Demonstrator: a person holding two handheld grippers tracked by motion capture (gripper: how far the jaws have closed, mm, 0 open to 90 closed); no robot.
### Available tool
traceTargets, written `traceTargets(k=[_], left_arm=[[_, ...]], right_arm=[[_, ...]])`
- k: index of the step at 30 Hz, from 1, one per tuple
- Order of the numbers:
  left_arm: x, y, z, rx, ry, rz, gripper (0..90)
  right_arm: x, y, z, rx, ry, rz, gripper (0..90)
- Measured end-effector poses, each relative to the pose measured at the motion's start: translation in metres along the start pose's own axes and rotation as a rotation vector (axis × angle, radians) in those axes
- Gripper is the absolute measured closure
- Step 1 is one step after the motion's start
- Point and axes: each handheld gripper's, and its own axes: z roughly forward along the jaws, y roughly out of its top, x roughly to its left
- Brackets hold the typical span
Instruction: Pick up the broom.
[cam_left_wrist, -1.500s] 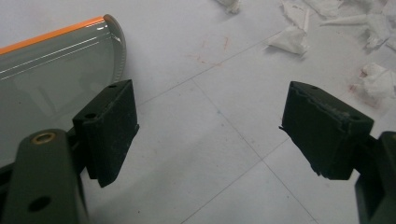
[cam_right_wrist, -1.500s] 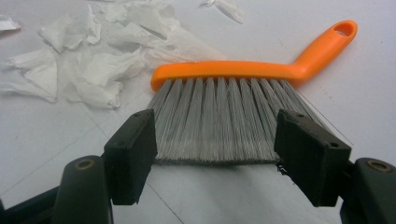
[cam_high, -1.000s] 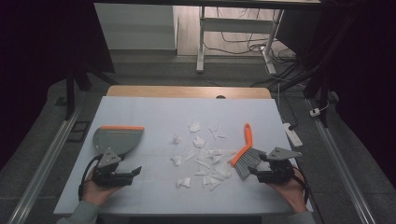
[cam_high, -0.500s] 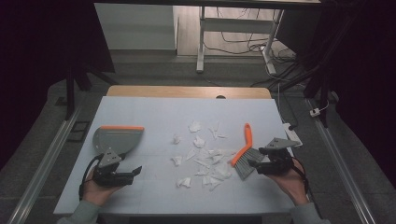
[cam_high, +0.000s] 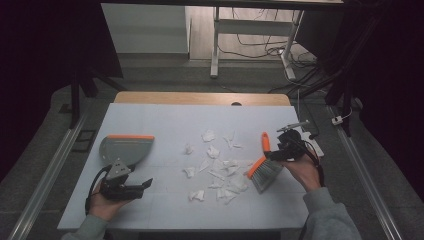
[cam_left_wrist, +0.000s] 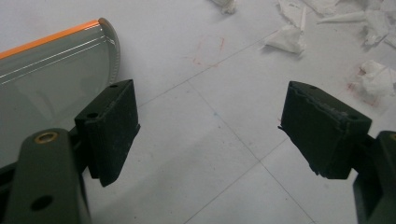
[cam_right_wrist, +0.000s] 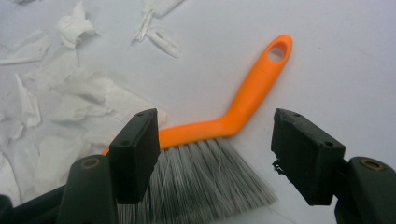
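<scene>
A hand brush with an orange handle (cam_high: 264, 142) and grey bristles (cam_high: 264, 175) lies at the table's right, beside torn white paper scraps (cam_high: 220, 167). My right gripper (cam_high: 275, 153) is open just over the brush. In the right gripper view its jaws stand on either side of the brush (cam_right_wrist: 247, 100) where handle meets bristles, gripping nothing. A grey dustpan with an orange lip (cam_high: 125, 148) lies at the left. My left gripper (cam_high: 145, 184) rests open near the front edge, just in front of the dustpan (cam_left_wrist: 46, 74), with bare table between its jaws.
The scraps (cam_left_wrist: 287, 37) spread over the middle of the white table (cam_high: 165, 120), between dustpan and brush. A wooden strip runs along the far edge (cam_high: 200, 98). Beyond it stand a desk frame and floor cables.
My right gripper has moved away from the person and slightly left, coming over the brush's handle. The left gripper and dustpan have stayed put.
</scene>
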Motion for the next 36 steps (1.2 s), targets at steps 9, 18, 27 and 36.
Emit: traceTargets(k=[9,18,27,36], left_arm=[[0.000,0.000,0.001,0.002,-0.007,0.004,20.0],[0.000,0.000,0.003,0.011,-0.008,0.010,20.0],[0.000,-0.001,0.004,0.012,-0.009,0.017,20.0],[-0.001,-0.001,0.004,0.011,-0.011,0.022,20.1]], right_arm=[[-0.005,0.020,0.032,0.118,-0.045,0.076,32.3],[-0.014,0.026,0.058,0.238,-0.092,0.167,33.3],[-0.015,0.027,0.073,0.317,-0.131,0.249,43.3],[-0.015,0.029,0.080,0.385,-0.143,0.352,56.7]])
